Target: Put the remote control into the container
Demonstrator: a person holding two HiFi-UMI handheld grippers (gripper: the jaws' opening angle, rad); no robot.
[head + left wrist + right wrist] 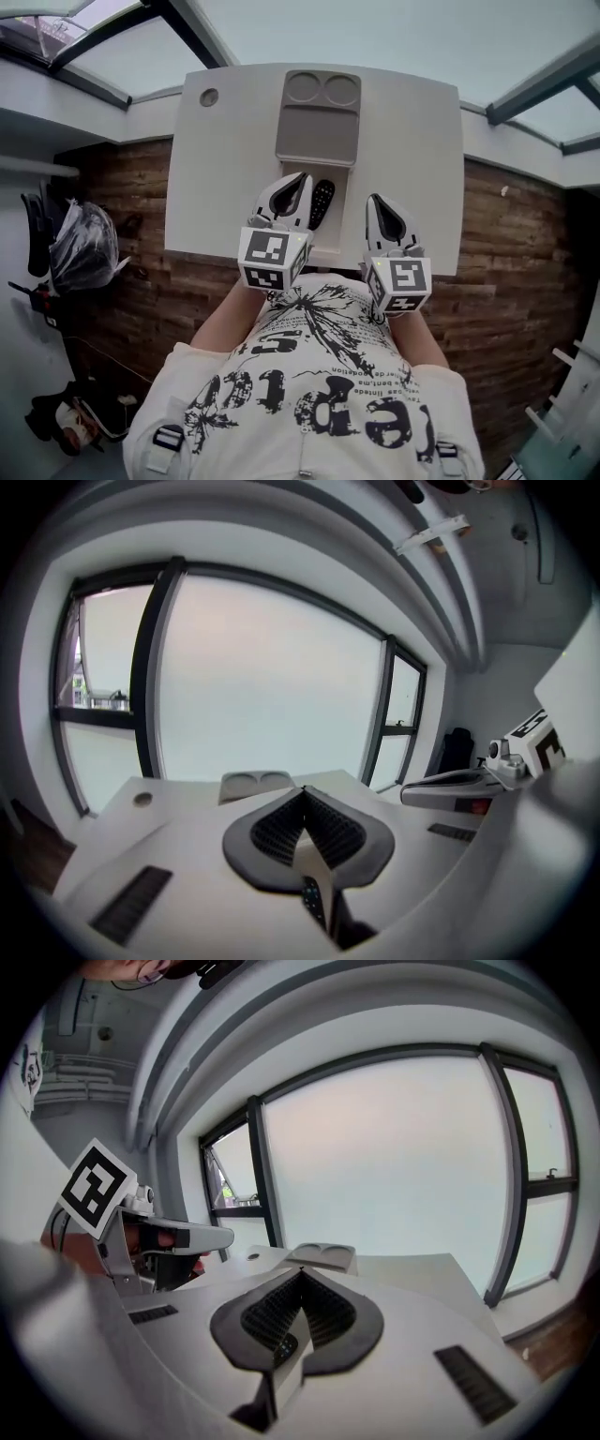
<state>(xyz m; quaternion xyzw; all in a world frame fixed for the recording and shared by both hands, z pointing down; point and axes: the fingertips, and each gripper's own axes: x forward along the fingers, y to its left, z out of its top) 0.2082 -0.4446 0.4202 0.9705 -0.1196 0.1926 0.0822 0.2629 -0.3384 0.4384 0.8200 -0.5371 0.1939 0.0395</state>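
The black remote control [321, 203] lies on the white table [225, 169], just right of my left gripper [300, 180] and below the grey container [319, 131]. In the left gripper view the remote control [312, 899] shows under the left gripper [302, 791], whose jaws meet at the tips with nothing between them. The container [256, 782] stands farther ahead on the table. My right gripper [375, 201] hovers to the remote's right. In its own view the right gripper [300, 1273] is shut and empty, and the container [323, 1256] lies ahead.
The container has two round wells [322, 90] at its far end and one long compartment [317, 131]. A small round hole [209, 97] sits in the table's far left corner. Wooden floor [122, 244] surrounds the table, and bags [82, 246] stand at the left.
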